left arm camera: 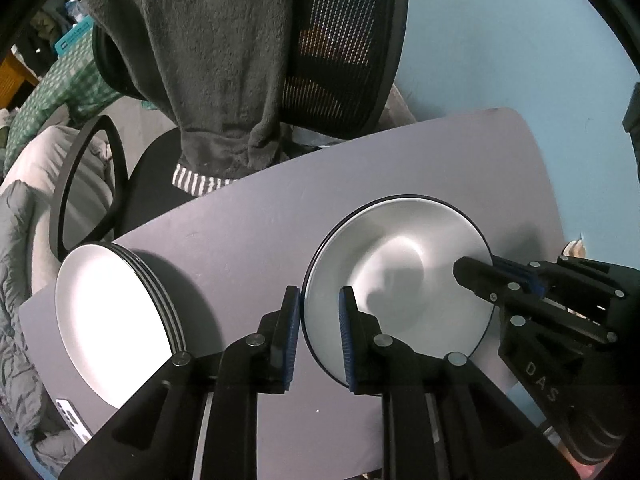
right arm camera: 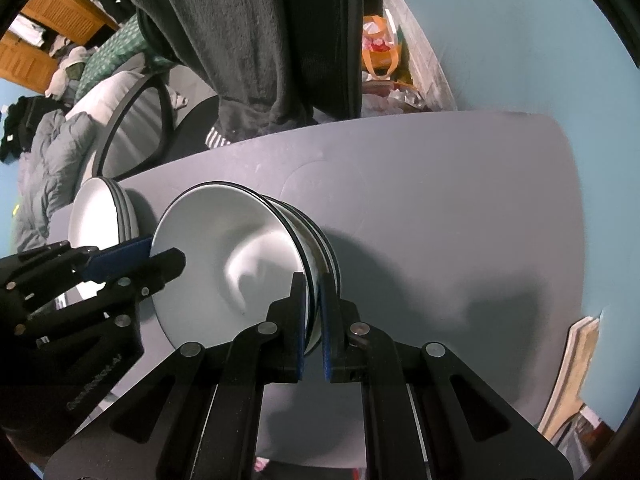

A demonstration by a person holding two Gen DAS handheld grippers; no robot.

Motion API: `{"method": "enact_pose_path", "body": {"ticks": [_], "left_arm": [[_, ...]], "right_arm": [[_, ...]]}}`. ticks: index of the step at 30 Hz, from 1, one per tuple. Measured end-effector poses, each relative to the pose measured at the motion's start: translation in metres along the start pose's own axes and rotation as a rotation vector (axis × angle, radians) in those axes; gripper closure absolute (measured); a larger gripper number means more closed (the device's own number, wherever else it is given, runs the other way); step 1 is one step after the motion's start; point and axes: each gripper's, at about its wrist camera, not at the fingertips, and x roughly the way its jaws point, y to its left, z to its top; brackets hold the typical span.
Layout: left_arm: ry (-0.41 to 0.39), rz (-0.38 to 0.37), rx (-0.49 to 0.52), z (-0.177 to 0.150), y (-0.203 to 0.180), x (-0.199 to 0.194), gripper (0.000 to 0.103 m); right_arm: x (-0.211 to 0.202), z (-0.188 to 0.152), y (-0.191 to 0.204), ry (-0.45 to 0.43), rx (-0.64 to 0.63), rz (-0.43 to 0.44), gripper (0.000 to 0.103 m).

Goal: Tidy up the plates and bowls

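While both my grippers are straddling opposite rim edges of the top bowl [left arm camera: 400,280], which is sitting nested on the bowl stack on the table [left arm camera: 240,220], my right gripper [right arm camera: 311,320] is pinching its rim and my left gripper [left arm camera: 319,336] is standing slightly spread around it; the plate stack [left arm camera: 112,320] is lying just left.

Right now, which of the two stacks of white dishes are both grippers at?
The bowl stack, the one nearer the table's middle: both grippers straddle its top bowl's rim, on opposite sides. The flatter plate stack at the table's edge sits untouched.
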Motion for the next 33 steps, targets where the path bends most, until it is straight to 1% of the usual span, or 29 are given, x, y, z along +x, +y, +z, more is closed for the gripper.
{"method": "enact_pose_path", "body": {"ticks": [2, 4, 5, 6, 7, 9, 11, 12, 13, 14, 15, 17, 19, 24, 28, 33], "left_arm": [[-0.006, 0.007, -0.001, -0.002, 0.001, -0.003, 0.084], [-0.022, 0.013, -0.009, -0.005, 0.003, -0.007, 0.076], [-0.031, 0.022, -0.014, -0.006, 0.004, -0.010, 0.074], [-0.043, 0.032, -0.020, -0.008, 0.005, -0.014, 0.070], [-0.056, 0.036, -0.024, -0.010, 0.007, -0.018, 0.069], [-0.079, 0.037, -0.031, -0.014, 0.011, -0.028, 0.068], [-0.096, 0.038, -0.044, -0.019, 0.016, -0.038, 0.063], [-0.111, 0.041, -0.054, -0.022, 0.019, -0.045, 0.054], [-0.127, 0.043, -0.063, -0.025, 0.021, -0.050, 0.049], [-0.148, 0.045, -0.072, -0.028, 0.024, -0.058, 0.048], [-0.162, 0.046, -0.079, -0.031, 0.027, -0.064, 0.046], [-0.190, 0.044, -0.093, -0.037, 0.033, -0.078, 0.043], [-0.213, 0.046, -0.106, -0.043, 0.038, -0.091, 0.035], [-0.274, 0.062, -0.124, -0.062, 0.054, -0.125, 0.024], [-0.300, 0.071, -0.147, -0.080, 0.070, -0.146, 0.024], [-0.312, 0.060, -0.212, -0.105, 0.095, -0.162, 0.023]], "right_arm": [[0.001, 0.000, 0.001, 0.004, -0.008, -0.020, 0.095], [-0.002, -0.001, 0.002, -0.007, -0.015, -0.069, 0.094], [-0.003, -0.001, 0.003, -0.011, -0.013, -0.085, 0.088], [-0.005, -0.002, 0.003, -0.015, -0.010, -0.101, 0.086], [-0.008, -0.003, 0.004, -0.026, -0.010, -0.126, 0.082], [-0.016, -0.005, 0.008, -0.050, -0.017, -0.164, 0.079], [-0.025, -0.006, 0.011, -0.067, -0.020, -0.181, 0.070], [-0.029, -0.007, 0.013, -0.078, -0.019, -0.184, 0.069], [-0.035, -0.009, 0.015, -0.090, -0.016, -0.188, 0.065], [-0.040, -0.010, 0.017, -0.098, -0.014, -0.191, 0.060], [-0.047, -0.011, 0.020, -0.111, -0.011, -0.188, 0.057], [-0.058, -0.013, 0.025, -0.137, -0.003, -0.181, 0.045], [-0.072, -0.017, 0.033, -0.170, -0.004, -0.181, 0.039], [-0.099, -0.028, 0.055, -0.227, -0.030, -0.211, 0.039], [-0.116, -0.038, 0.070, -0.261, -0.037, -0.212, 0.038], [-0.132, -0.051, 0.093, -0.294, -0.058, -0.206, 0.038]]}}
